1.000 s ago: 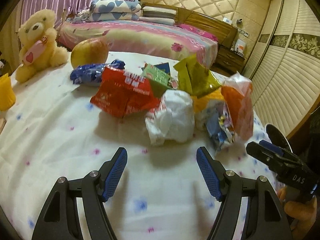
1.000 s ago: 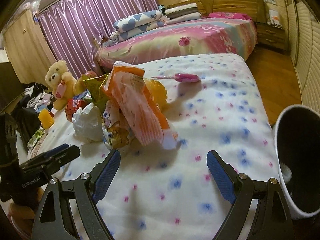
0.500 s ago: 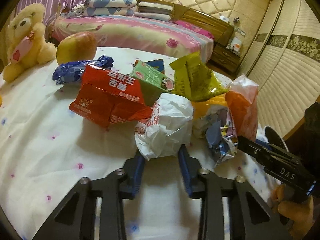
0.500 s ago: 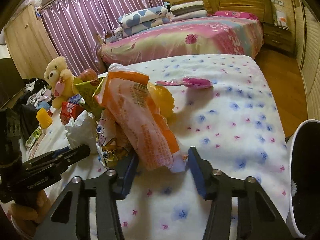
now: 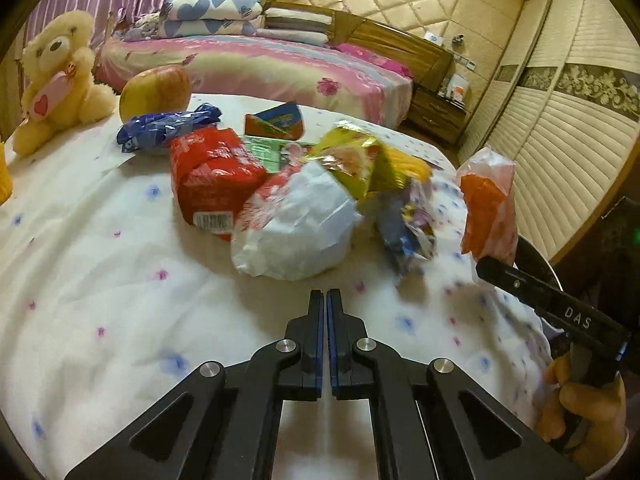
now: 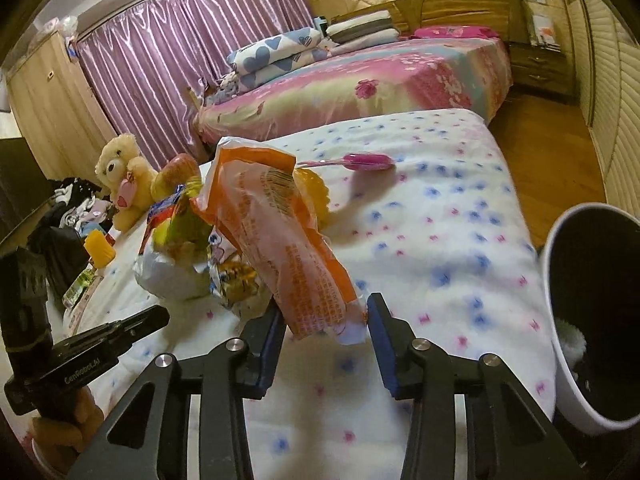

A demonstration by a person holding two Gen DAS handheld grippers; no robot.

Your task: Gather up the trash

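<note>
While orange wrapper (image 6: 288, 240) fills right tool (image 6: 326, 332), bin (image 6: 560, 320) beside

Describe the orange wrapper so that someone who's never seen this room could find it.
On the white flower-print bedspread, find the trash heap. At its edge nearest the white bin stands the long orange-and-clear plastic wrapper, propped upright, taller than every neighbouring packet.

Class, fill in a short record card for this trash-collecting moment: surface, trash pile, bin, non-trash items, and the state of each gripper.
surface: white flowered bedspread
trash pile: orange wrapper, white crumpled bag, red snack bag, blue wrapper, yellow-green packet
bin: white bin with dark inside, at the bedspread's right edge
non-trash: teddy bear, apple
left gripper: shut, empty, just short of the white crumpled bag
right gripper: open, fingers either side of the orange wrapper's lower end
</note>
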